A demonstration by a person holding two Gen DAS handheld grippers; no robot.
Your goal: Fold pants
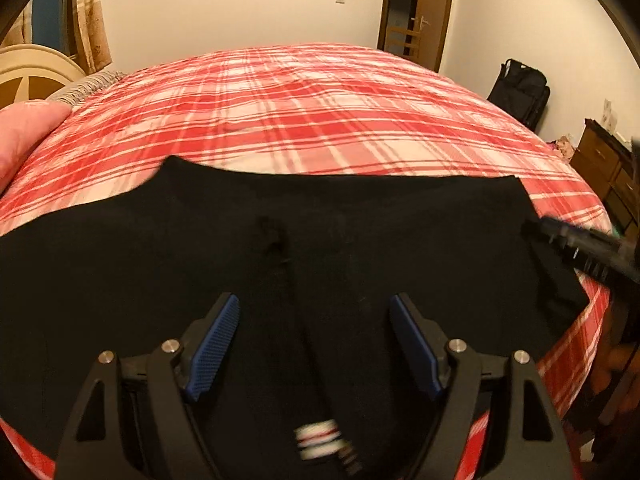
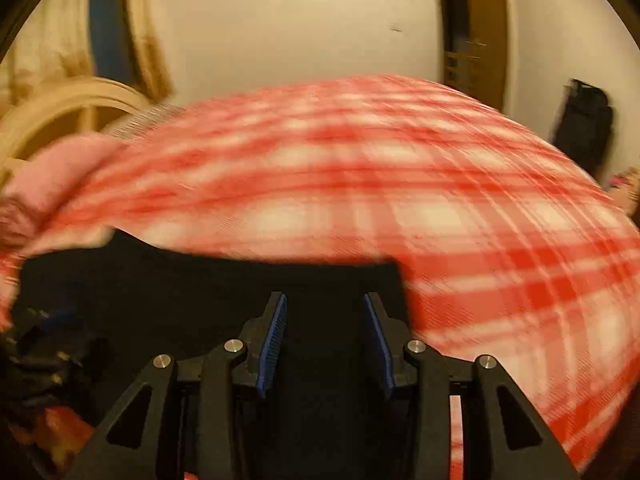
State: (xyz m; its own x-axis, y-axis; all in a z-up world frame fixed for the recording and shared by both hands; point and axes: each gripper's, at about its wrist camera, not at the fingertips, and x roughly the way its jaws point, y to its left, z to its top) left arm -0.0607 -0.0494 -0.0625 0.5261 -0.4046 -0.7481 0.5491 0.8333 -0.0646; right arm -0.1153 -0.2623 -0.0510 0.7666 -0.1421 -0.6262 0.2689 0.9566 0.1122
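Note:
Black pants (image 1: 320, 240) lie flat across the near part of a bed with a red and white plaid cover (image 1: 304, 112). A small striped label (image 1: 320, 438) shows near their near edge. My left gripper (image 1: 314, 312) is open above the pants, nothing between its blue pads. My right gripper (image 2: 324, 312) is open over the pants' right part (image 2: 240, 292); that view is motion-blurred. The right gripper also shows in the left wrist view (image 1: 576, 246) at the pants' right edge. The left gripper shows dimly in the right wrist view (image 2: 44, 344).
A wooden dresser (image 1: 612, 176) stands right of the bed and a black bag (image 1: 520, 92) leans on the far wall by a door (image 1: 416, 12). A headboard (image 1: 32, 72) and curtain are at far left. A finger (image 1: 24, 132) intrudes at left.

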